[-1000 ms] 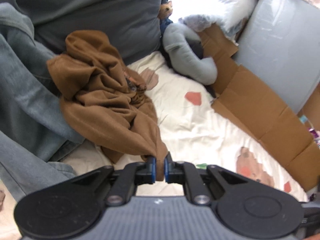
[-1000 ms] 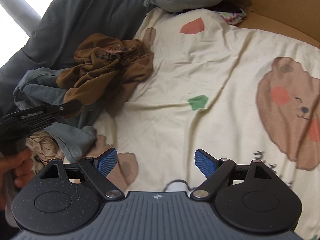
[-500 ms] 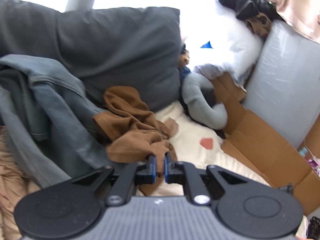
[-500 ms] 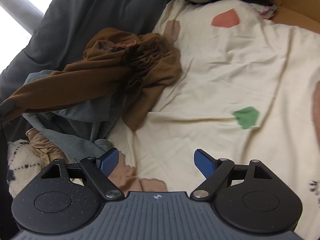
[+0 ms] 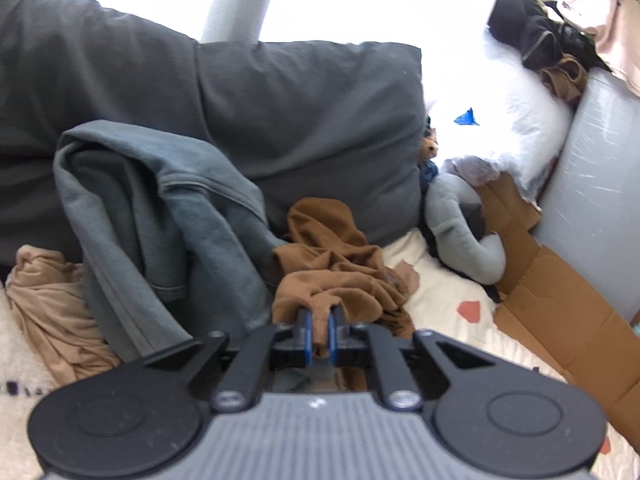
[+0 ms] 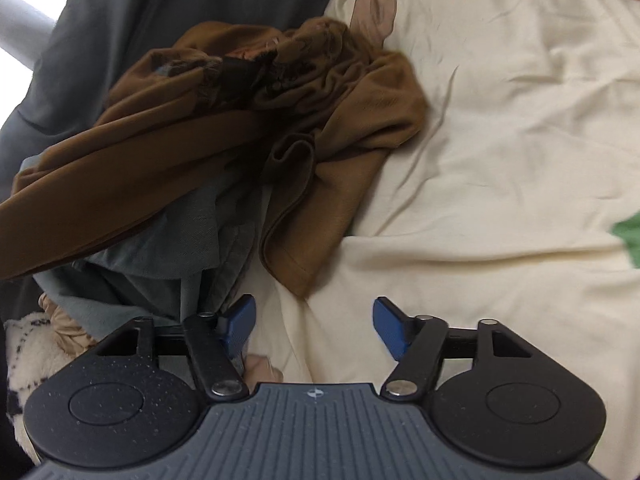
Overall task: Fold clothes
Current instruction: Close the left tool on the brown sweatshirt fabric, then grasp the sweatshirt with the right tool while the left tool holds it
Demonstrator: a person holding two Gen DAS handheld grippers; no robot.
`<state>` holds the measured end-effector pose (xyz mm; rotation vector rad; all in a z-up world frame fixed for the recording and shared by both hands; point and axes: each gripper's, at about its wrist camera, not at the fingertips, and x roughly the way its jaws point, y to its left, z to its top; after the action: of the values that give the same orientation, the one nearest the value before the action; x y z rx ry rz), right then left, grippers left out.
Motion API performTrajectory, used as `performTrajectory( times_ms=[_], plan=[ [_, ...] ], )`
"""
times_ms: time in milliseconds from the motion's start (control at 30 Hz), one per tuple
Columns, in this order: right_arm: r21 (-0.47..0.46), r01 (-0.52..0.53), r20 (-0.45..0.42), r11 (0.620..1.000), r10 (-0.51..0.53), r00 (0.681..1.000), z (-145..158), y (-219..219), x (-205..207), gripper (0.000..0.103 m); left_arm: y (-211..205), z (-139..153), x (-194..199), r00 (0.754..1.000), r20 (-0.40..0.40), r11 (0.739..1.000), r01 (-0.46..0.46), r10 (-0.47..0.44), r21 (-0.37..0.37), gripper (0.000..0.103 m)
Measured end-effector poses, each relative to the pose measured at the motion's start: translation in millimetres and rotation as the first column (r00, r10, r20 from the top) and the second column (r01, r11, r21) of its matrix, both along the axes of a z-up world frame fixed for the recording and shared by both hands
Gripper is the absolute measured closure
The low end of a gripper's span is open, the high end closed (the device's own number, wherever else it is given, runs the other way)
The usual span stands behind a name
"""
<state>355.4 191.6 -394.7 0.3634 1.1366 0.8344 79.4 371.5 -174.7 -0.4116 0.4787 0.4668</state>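
Note:
A crumpled brown garment point(image 5: 336, 276) lies on the cream printed bedsheet point(image 5: 448, 328) against a dark grey cushion. My left gripper point(image 5: 319, 334) is shut on a bunched edge of it, and the cloth runs taut from the pads to the heap. In the right wrist view the same brown garment point(image 6: 248, 120) stretches off to the lower left, with one hemmed corner hanging just ahead of my right gripper point(image 6: 314, 326). Its jaws are closing, with only bedsheet point(image 6: 500, 160) between the blue pads and no cloth touched.
A grey-green sweatshirt point(image 5: 160, 232) is draped left of the brown garment, partly beneath it point(image 6: 160, 256). A tan garment point(image 5: 48, 304) lies farther left. A grey neck pillow point(image 5: 460, 236), flattened cardboard point(image 5: 560, 320) and a white pillow point(image 5: 512, 120) line the right side.
My left gripper rose and drew back, pulling the brown garment taut. My right gripper moved down and left toward the garment's hanging corner, and its jaws narrowed.

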Motion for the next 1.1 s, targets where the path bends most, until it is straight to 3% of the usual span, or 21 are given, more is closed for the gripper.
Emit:
performTrajectory(
  times_ms=[100, 300, 367, 433, 533, 733, 1100],
  plan=[
    [0.005, 0.007, -0.013, 1.0, -0.007, 1.0, -6.2, 11.1, 5.5, 0.053, 9.6, -3.0, -3.8, 1.0, 0.009, 1.0, -0.027, 0.027, -0.015, 0.095],
    [0.074, 0.109, -0.118, 0.991, -0.1, 0.988, -21.2, 18.8, 19.7, 0.054, 19.0, -10.3, -7.1, 0.999, 0.019, 0.998, -0.051, 0.051, -0.031, 0.095],
    [0.067, 0.129, -0.139, 0.989, -0.119, 0.983, -23.4, 19.3, 24.9, 0.062, 20.2, -12.2, -8.0, 0.998, 0.023, 0.998, -0.055, 0.056, -0.041, 0.095],
    [0.059, 0.149, -0.16, 0.987, -0.138, 0.977, -25.7, 19.5, 30.3, 0.1, 20.8, -13.9, -9.3, 0.998, 0.027, 0.997, -0.059, 0.06, -0.051, 0.095],
    [0.076, 0.145, -0.186, 0.986, -0.129, 0.974, -25.1, 10.2, 36.4, 0.103, 18.9, -15.1, -9.8, 0.998, 0.031, 0.997, -0.06, 0.062, -0.057, 0.095],
    [0.04, 0.105, -0.093, 0.994, -0.101, 0.991, 1.7, -20.0, 36.0, 0.103, 11.7, -18.2, -10.6, 0.997, 0.042, 0.995, -0.068, 0.072, -0.078, 0.095],
    [-0.131, 0.119, 0.034, 0.984, -0.115, 0.993, 34.2, -98.4, 51.4, 0.103, -13.0, -18.2, -11.2, 0.999, 0.029, 0.995, -0.04, 0.042, -0.093, 0.095]
  ],
)
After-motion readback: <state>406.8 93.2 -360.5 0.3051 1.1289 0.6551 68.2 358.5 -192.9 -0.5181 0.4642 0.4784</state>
